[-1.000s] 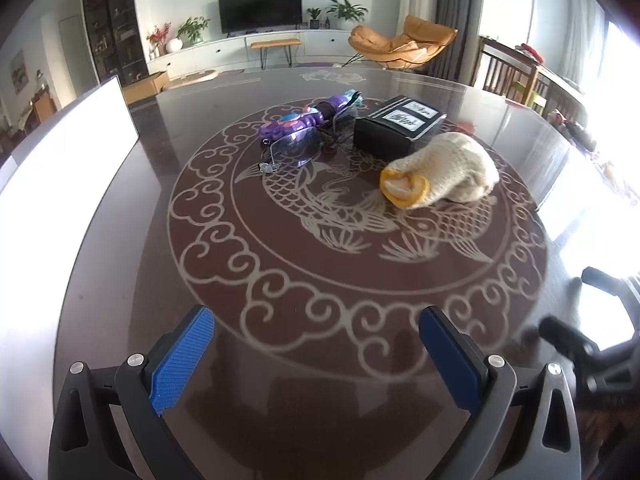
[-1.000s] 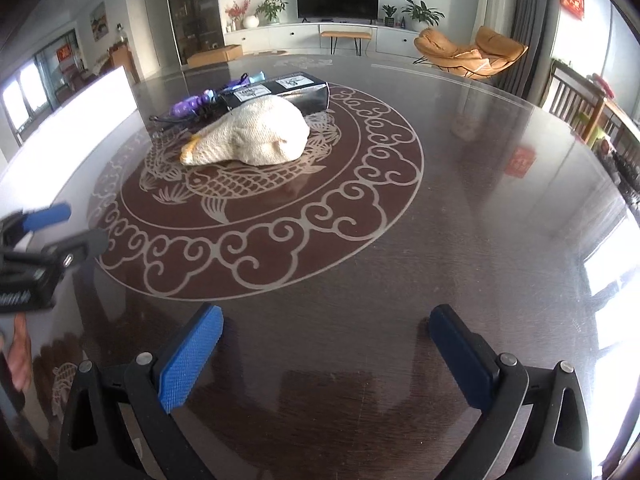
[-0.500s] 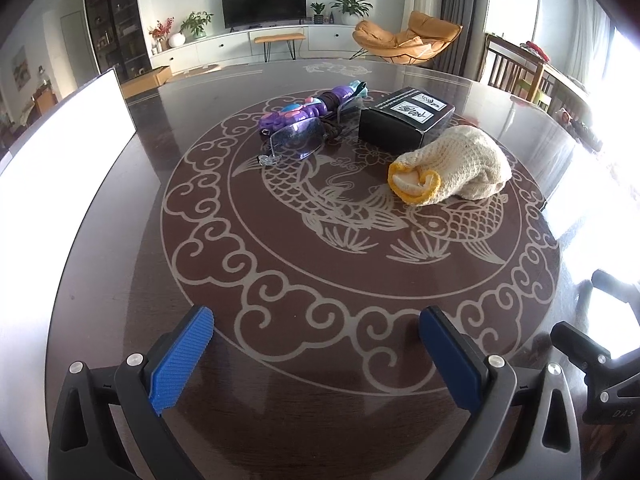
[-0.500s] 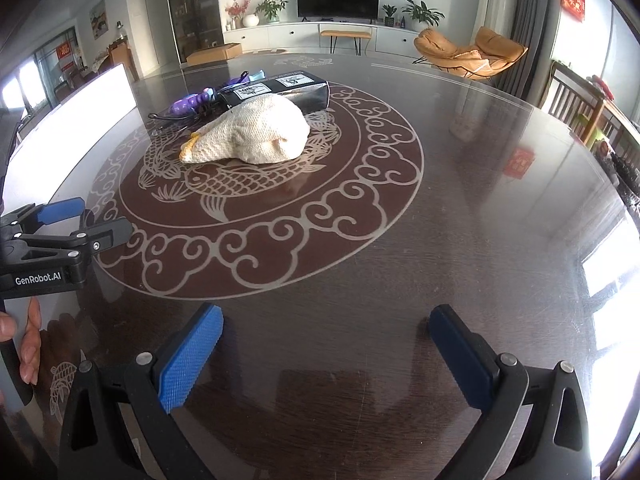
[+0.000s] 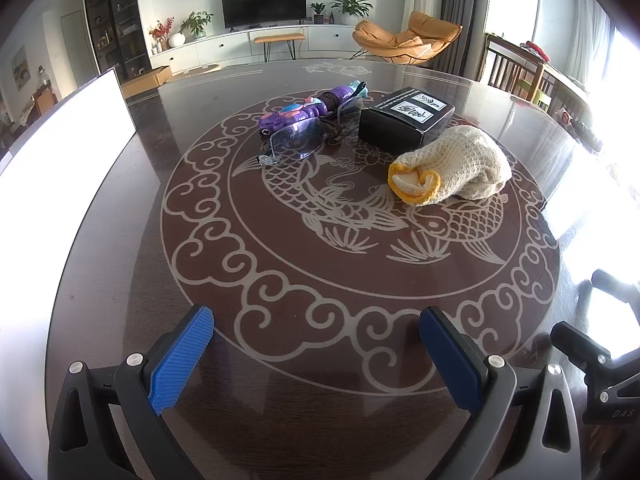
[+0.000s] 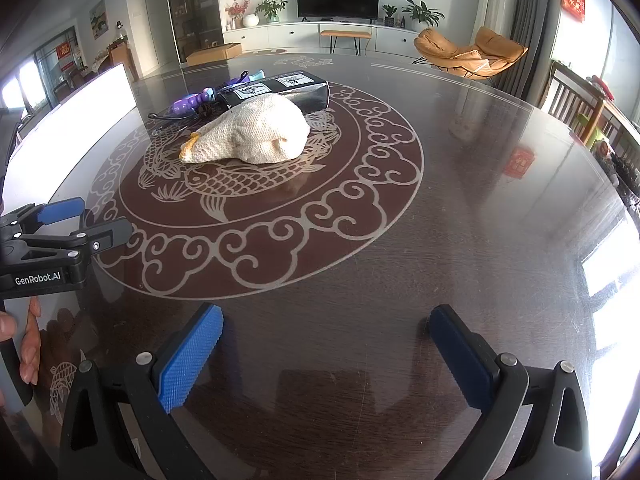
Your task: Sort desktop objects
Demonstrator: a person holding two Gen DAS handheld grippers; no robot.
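A cream knitted glove with a yellow cuff (image 5: 452,170) (image 6: 256,130) lies on the dark round table (image 5: 280,360). Behind it are a black box with white labels (image 5: 406,120) (image 6: 280,88), clear safety glasses (image 5: 298,140) and a purple toy (image 5: 308,110) (image 6: 190,102). My left gripper (image 5: 316,344) is open and empty, well short of the objects; it also shows in the right wrist view (image 6: 86,220). My right gripper (image 6: 326,344) is open and empty over bare table; its fingers (image 5: 576,332) show at the right edge of the left wrist view.
A bright white panel (image 5: 60,152) (image 6: 72,120) runs along the table's left edge. Wooden chairs (image 6: 580,108) stand at the right. A TV, cabinets and an orange lounge chair (image 5: 404,40) are beyond the table.
My left gripper has moved forward toward the objects, which now look larger. My right gripper has stayed put.
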